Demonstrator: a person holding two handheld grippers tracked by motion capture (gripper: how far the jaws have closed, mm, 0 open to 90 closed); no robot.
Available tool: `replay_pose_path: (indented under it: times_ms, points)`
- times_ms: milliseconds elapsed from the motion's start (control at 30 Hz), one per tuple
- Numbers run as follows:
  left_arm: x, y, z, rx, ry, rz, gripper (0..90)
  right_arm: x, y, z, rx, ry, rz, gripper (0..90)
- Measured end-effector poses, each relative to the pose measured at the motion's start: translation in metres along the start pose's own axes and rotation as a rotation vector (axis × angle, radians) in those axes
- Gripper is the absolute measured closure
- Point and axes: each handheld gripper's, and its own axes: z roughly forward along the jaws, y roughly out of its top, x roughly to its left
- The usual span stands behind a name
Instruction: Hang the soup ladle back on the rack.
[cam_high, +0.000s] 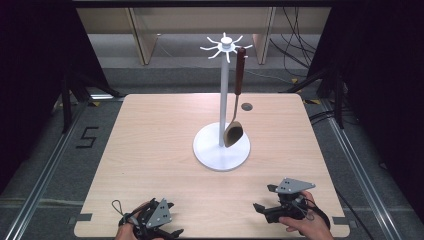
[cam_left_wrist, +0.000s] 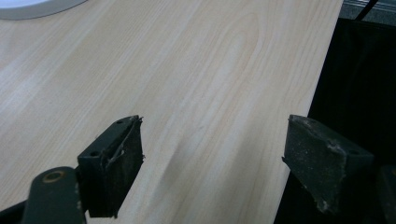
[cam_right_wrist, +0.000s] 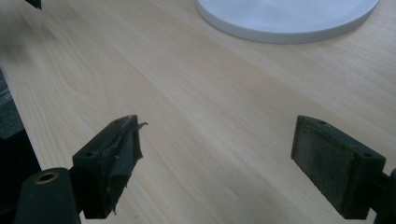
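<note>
My worktop (cam_high: 150, 150) sits on a grey floor (cam_high: 50, 145) marked with a black "5" (cam_high: 87, 137). Cables (cam_high: 295, 45) trail behind it, near what may be wooden legs (cam_high: 141, 37).

Even, soft light falls from above on the pale wooden table (cam_high: 165, 150), bright against dark surroundings at both sides. The white round-based utensil stand (cam_high: 221, 150) casts only a faint shadow. In the high view everything looks slightly soft. In both gripper views, the near black jaws blur, and the table's far corner smears.
</note>
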Motion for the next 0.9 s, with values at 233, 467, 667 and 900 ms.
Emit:
replay_pose_path:
  times_ms: [233, 467, 667, 900]
  points:
    - [-0.0002, 0.0001, 0.0004, 0.001, -0.002, -0.001, 18.9, 0.0043, -0.0053, -0.0011, 0.021, -0.012, -0.003, 18.3]
    - [0.0000, 0.0002, 0.0005, 0.001, -0.004, 0.001, 19.0, 0.0083, -0.0077, -0.0028, 0.030, -0.025, -0.023, 18.4]
    - [0.0002, 0.0002, 0.0007, 0.002, -0.004, 0.002, 18.9, 0.0089, -0.0085, -0.0028, 0.027, -0.035, -0.018, 20.1]
    - [0.0002, 0.0003, 0.0006, 0.002, -0.003, 0.002, 19.0, 0.0068, -0.0081, -0.0043, 0.022, -0.037, -0.014, 20.2]
